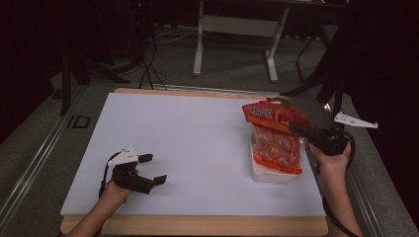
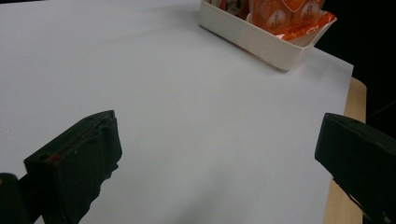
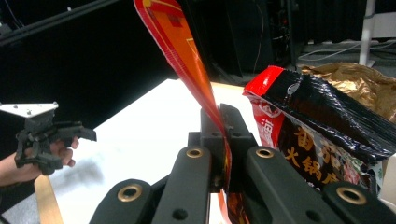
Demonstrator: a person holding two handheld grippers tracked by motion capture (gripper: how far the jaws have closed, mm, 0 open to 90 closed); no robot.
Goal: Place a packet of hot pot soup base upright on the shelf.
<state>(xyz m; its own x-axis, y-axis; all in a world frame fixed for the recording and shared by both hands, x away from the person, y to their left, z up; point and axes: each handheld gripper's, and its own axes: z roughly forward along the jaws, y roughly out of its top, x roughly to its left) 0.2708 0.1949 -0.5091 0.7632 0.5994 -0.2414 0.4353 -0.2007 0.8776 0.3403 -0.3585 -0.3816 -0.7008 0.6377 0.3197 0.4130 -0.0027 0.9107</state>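
Note:
An orange snack bag (image 1: 276, 143) with small packets inside stands upright in a white tray (image 1: 269, 176) at the table's right side. My right gripper (image 1: 298, 130) reaches in from the right and is shut on the bag's upper edge. In the right gripper view the jaws (image 3: 223, 122) pinch the thin orange film (image 3: 182, 51). My left gripper (image 1: 153, 169) lies at the front left of the white table, open, with nothing between its jaws (image 2: 218, 126). The left gripper view shows the tray (image 2: 261, 43) and the orange bag (image 2: 289, 14) far off.
A dark red and black bag (image 3: 322, 121) and a gold bag (image 3: 355, 79) stand just beside the held one. The white sheet (image 1: 188, 138) covers a wooden table whose edge (image 1: 197, 225) shows at the front. A white desk frame (image 1: 237, 29) stands on the floor beyond.

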